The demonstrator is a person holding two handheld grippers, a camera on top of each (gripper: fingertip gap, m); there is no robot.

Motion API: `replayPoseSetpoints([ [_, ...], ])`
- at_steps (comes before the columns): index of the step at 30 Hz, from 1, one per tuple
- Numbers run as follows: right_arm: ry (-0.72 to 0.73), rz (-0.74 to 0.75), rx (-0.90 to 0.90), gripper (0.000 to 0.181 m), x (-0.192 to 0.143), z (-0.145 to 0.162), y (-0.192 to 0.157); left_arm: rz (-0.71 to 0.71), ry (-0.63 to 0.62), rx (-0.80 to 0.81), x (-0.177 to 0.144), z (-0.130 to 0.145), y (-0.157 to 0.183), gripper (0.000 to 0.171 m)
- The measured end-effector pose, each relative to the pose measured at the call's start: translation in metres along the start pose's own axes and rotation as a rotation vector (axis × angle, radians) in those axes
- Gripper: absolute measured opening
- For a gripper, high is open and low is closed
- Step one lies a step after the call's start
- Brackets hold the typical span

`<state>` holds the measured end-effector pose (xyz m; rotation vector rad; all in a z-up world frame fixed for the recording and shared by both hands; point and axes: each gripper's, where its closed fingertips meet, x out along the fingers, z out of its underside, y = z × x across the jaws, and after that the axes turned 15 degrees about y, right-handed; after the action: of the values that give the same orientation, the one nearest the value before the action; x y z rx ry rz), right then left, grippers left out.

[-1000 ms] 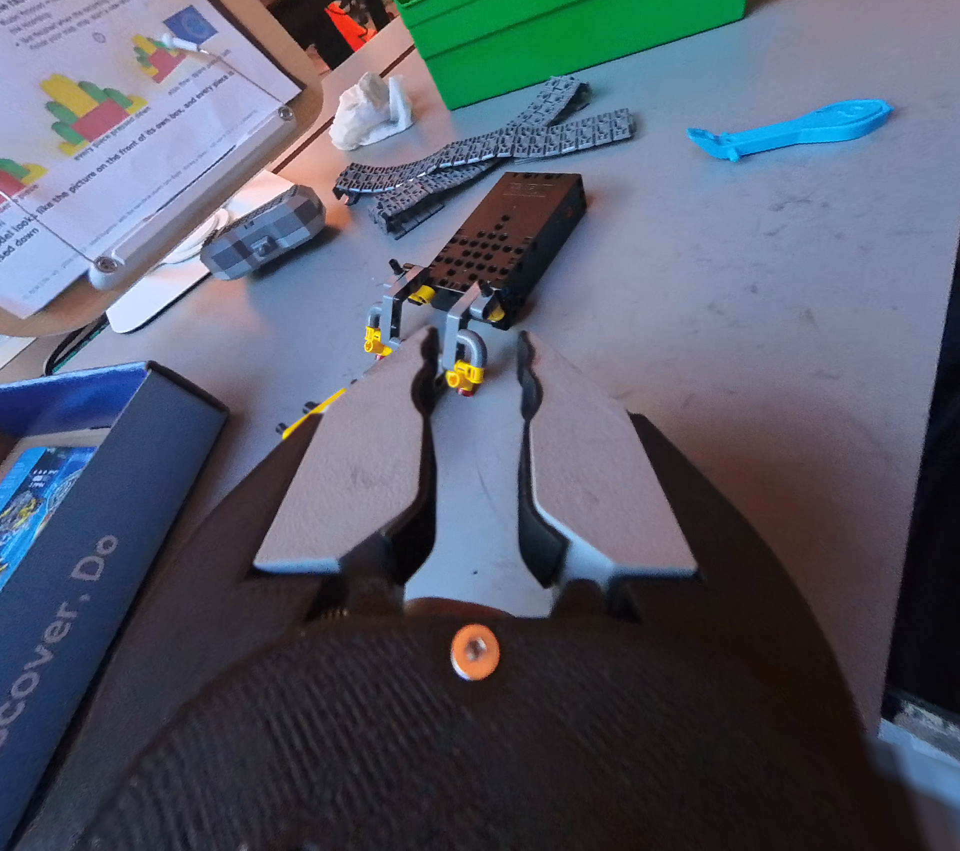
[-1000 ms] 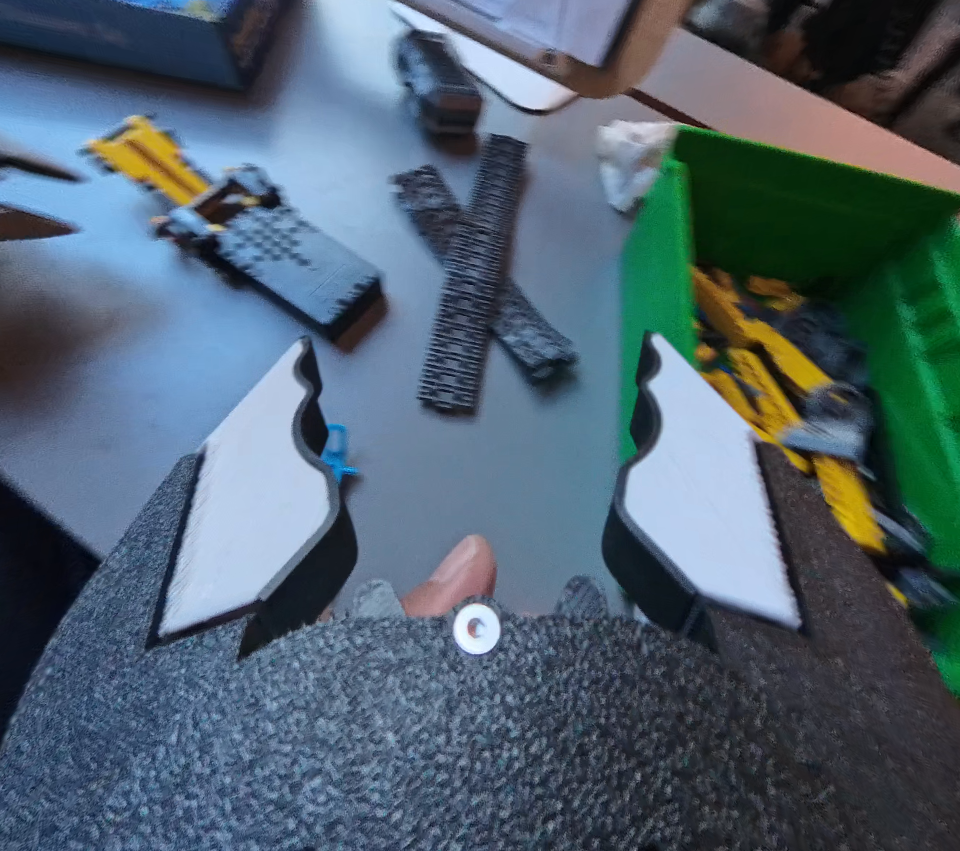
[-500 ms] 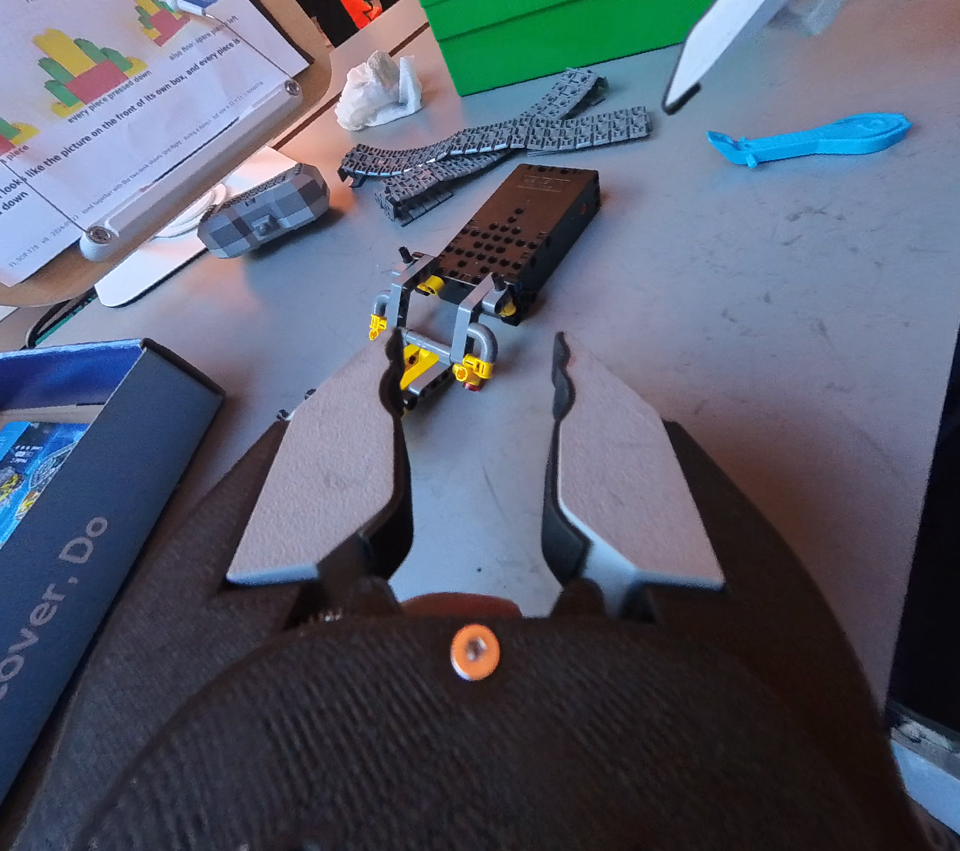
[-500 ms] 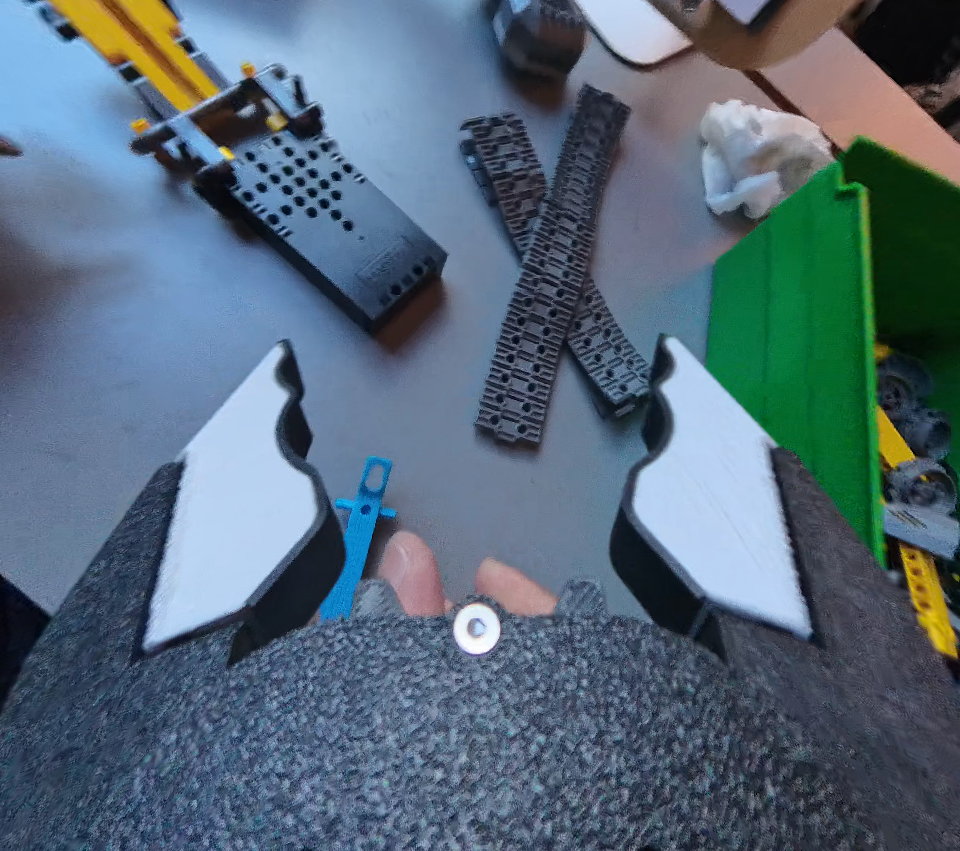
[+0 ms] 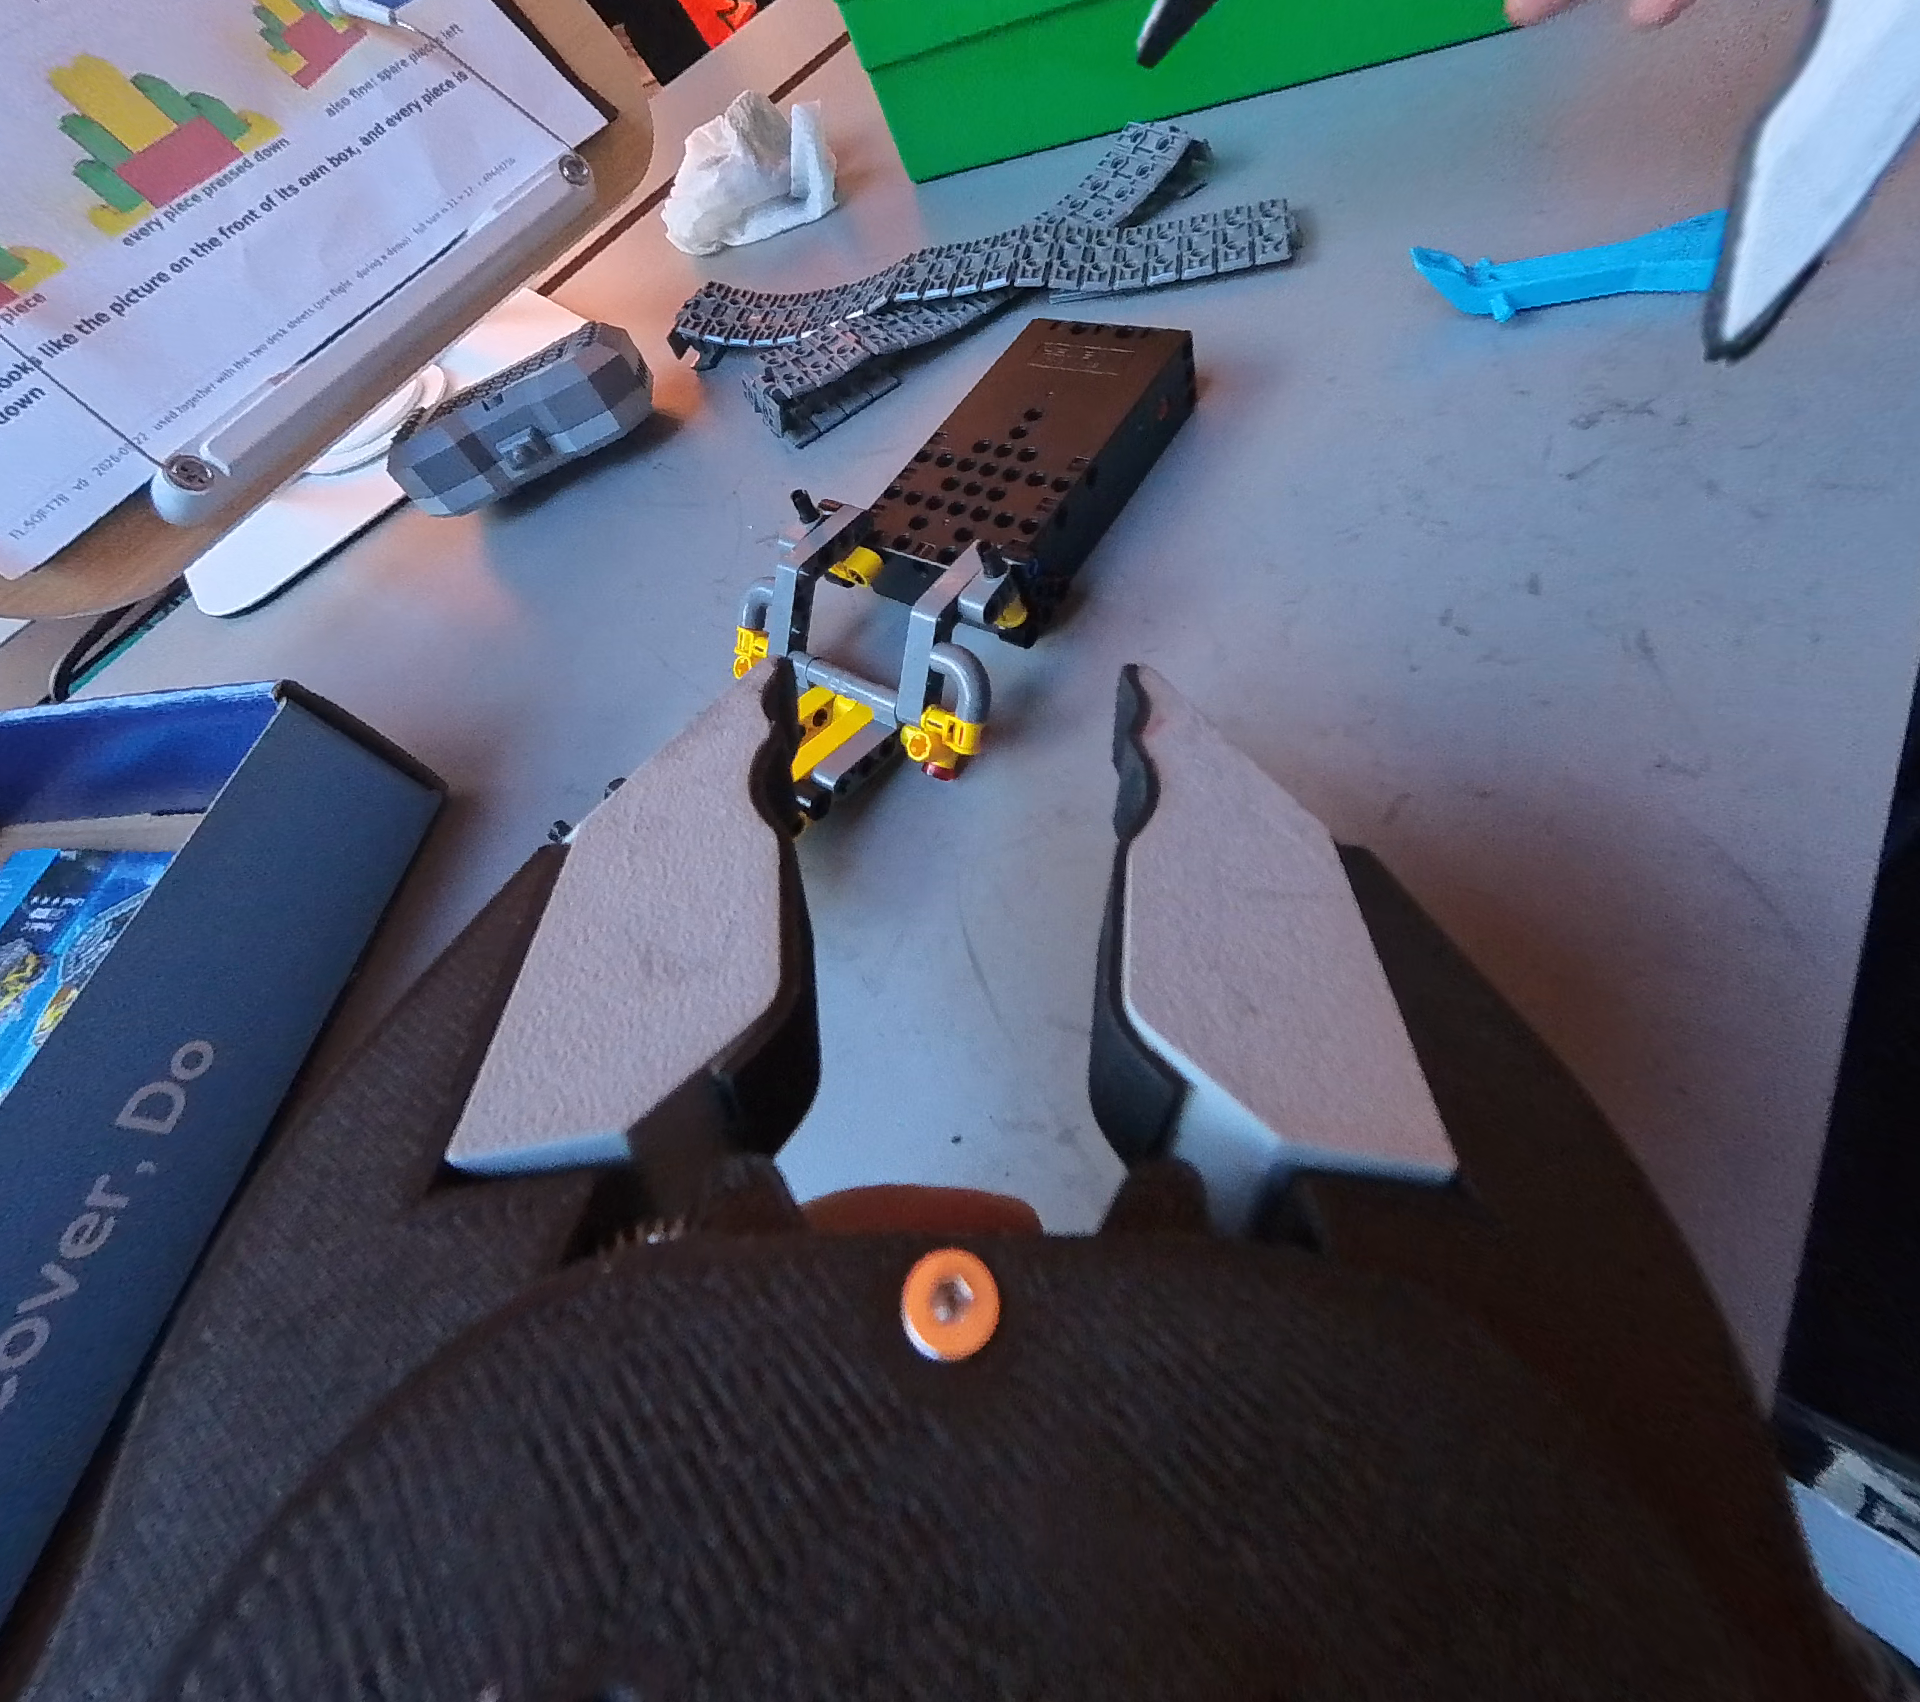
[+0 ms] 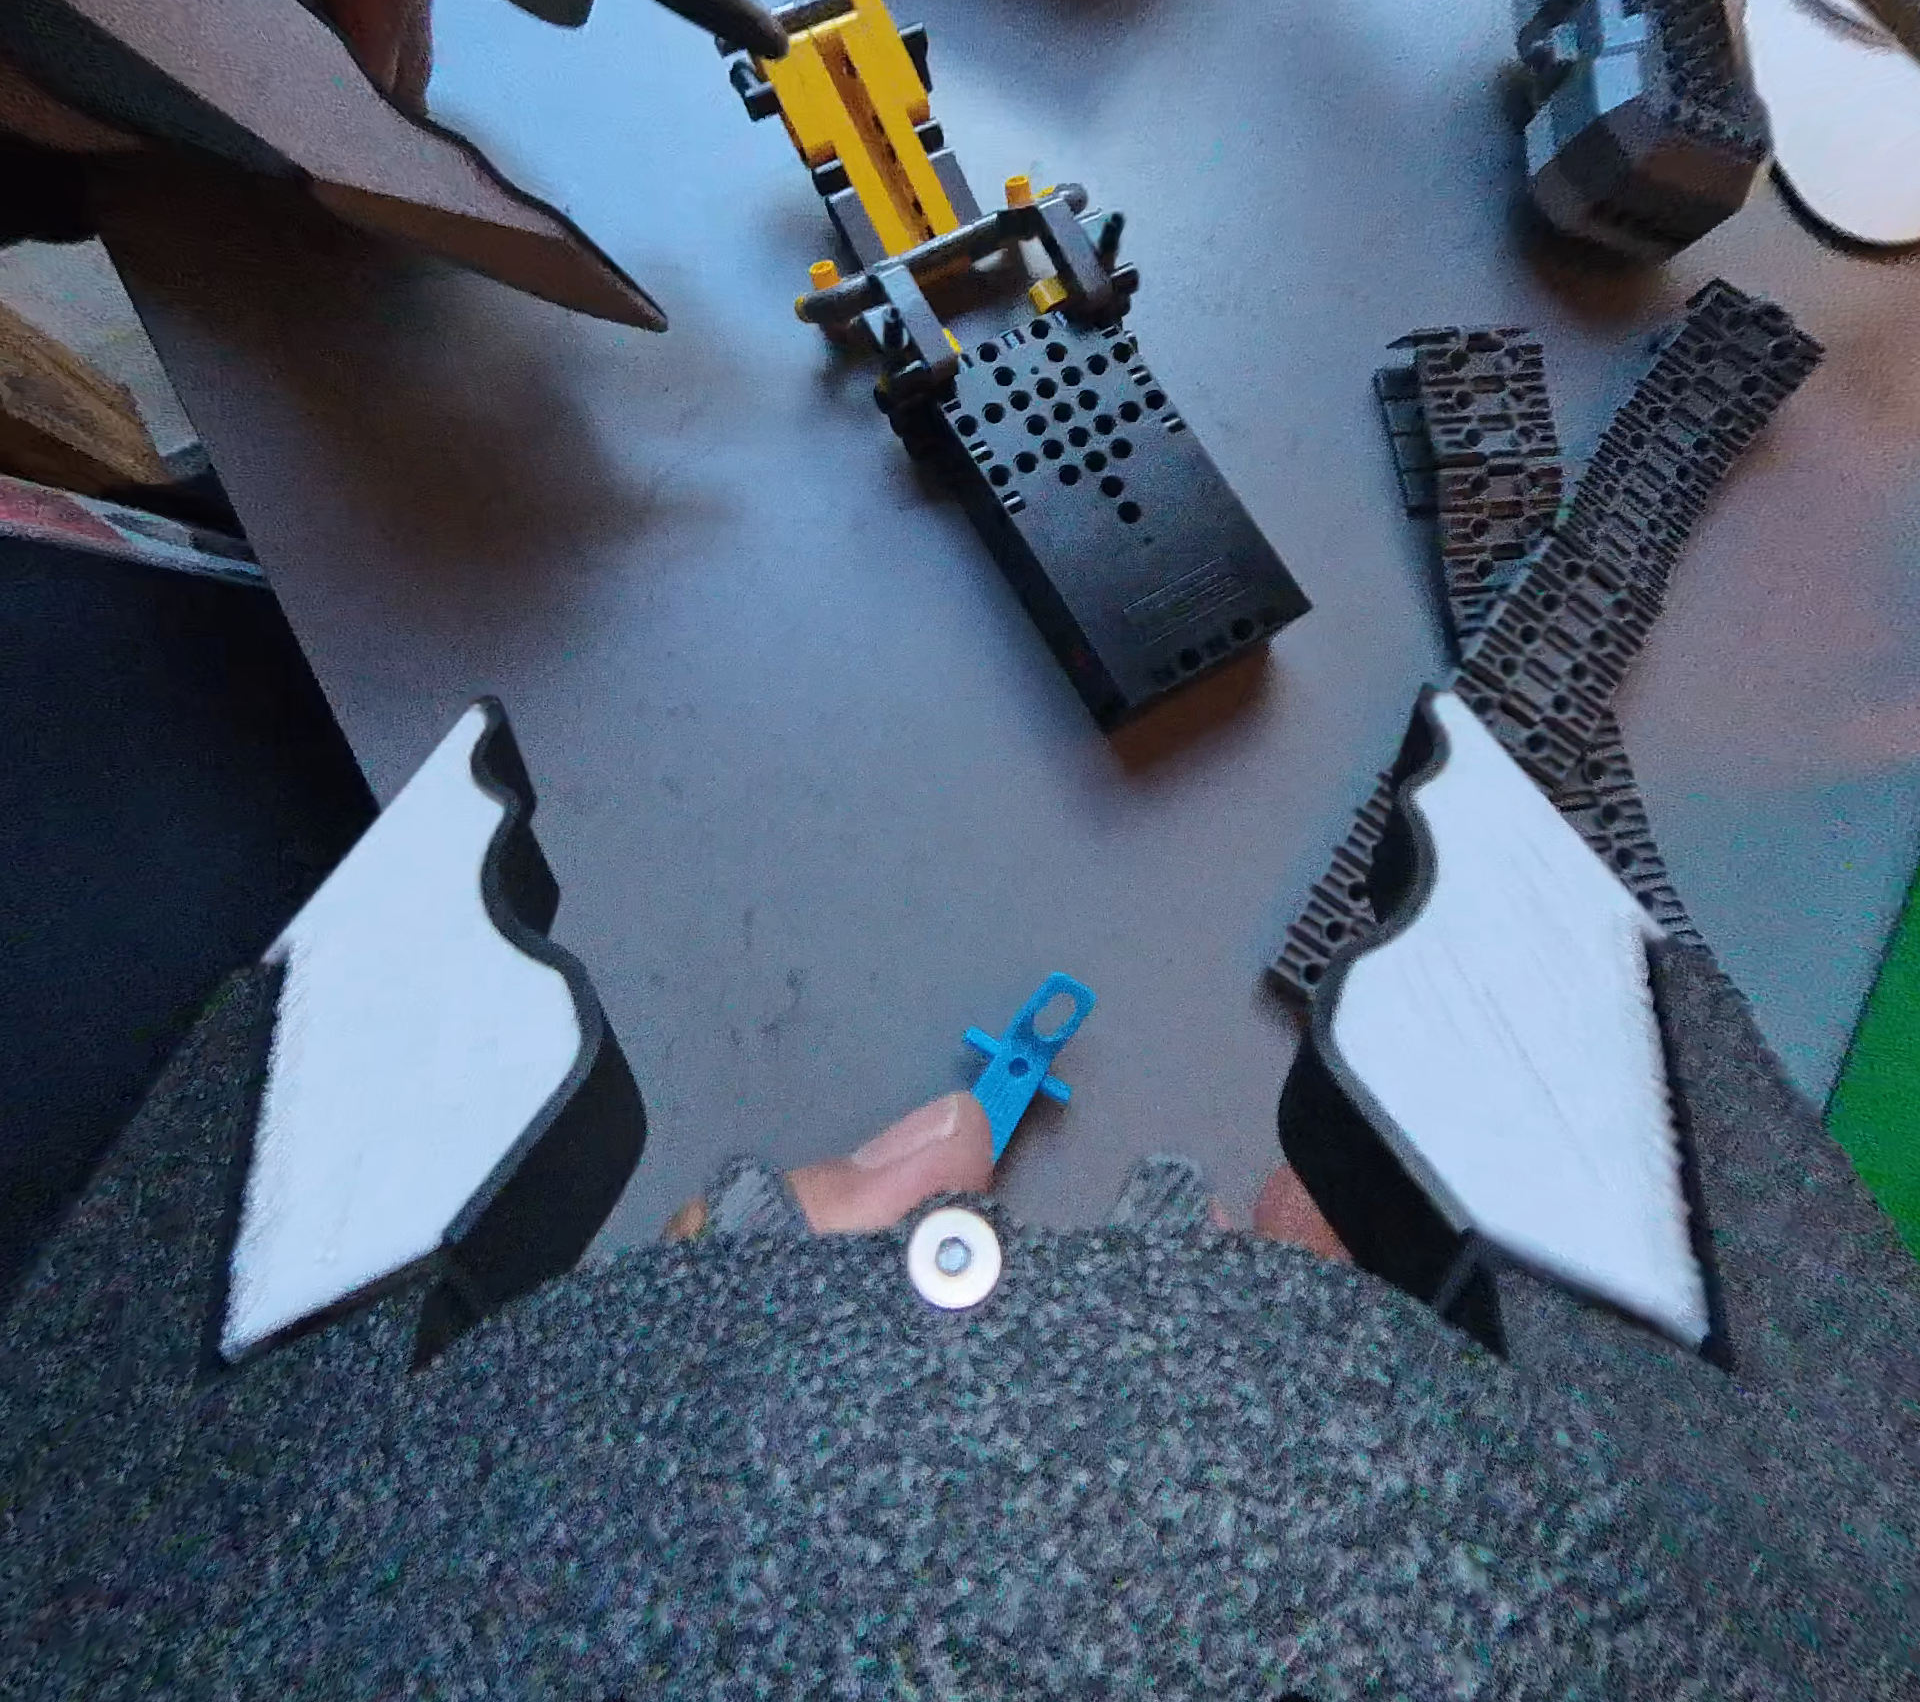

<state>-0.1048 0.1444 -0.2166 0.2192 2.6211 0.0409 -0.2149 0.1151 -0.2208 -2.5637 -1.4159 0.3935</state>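
On a grey tabletop (image 5: 1455, 717), the left gripper (image 5: 945, 717) sits with fingers spread and empty, its tip just beside the yellow end of a black, grey and yellow brick-built chassis (image 5: 997, 499). The right gripper (image 6: 956, 779) hovers above, wide open and empty, over a blue plastic brick-separator tool (image 6: 1023, 1055), near two crossed dark-grey track strips (image 6: 1538, 613).

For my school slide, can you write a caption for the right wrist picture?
Open right gripper hovers over a black brick model, with a blue tool below and the left gripper at the model's yellow end.
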Motion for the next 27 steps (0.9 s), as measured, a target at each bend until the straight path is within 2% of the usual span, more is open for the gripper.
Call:
replayPoseSetpoints([
  [2, 0.001, 0.004, -0.021, 0.155, 0.004, -0.002, -0.003, 0.0, 0.002, 0.004, 0.0, 0.0, 0.0, 0.059],
  [7, 0.097, -0.154, -0.015, 0.152, 0.005, -0.022, -0.033, 0.006, -0.002, 0.005, 0.0, 0.0, 0.001, 0.059],
  [11, -0.02, -0.046, 0.015, 0.152, 0.013, -0.002, -0.018, 0.005, 0.001, 0.008, 0.0, 0.0, 0.001, 0.059],
  [13, -0.011, 0.019, -0.001, 0.143, 0.019, -0.002, -0.01, 0.005, 0.002, 0.009, 0.0, 0.0, 0.001, 0.059],
  [15, 0.029, 0.046, -0.009, 0.15, 0.021, -0.008, -0.005, 0.006, 0.0, 0.009, 0.0, 0.0, 0.001, 0.059],
  [19, 0.211, 0.053, 0.164, 0.111, 0.021, -0.039, -0.004, 0.005, 0.002, 0.005, 0.0, 0.0, 0.001, 0.059],
  [21, 0.251, 0.044, 0.102, 0.109, 0.018, -0.048, -0.007, -0.002, 0.002, -0.003, 0.0, 0.0, 0.0, 0.063],
  [24, 0.24, 0.022, -0.018, 0.115, 0.022, -0.049, -0.019, -0.025, 0.007, -0.034, -0.001, 0.0, -0.006, 0.084],
  [25, 0.211, 0.011, -0.032, 0.115, 0.026, -0.044, -0.022, -0.026, 0.017, -0.043, -0.001, -0.002, -0.007, 0.084],
  [26, 0.178, -0.005, -0.028, 0.105, 0.03, -0.038, -0.025, -0.027, 0.033, -0.048, -0.002, -0.004, -0.007, 0.085],
  [27, 0.158, -0.012, -0.005, 0.084, 0.035, -0.033, -0.027, -0.039, 0.05, -0.05, -0.004, -0.006, -0.009, 0.092],
])
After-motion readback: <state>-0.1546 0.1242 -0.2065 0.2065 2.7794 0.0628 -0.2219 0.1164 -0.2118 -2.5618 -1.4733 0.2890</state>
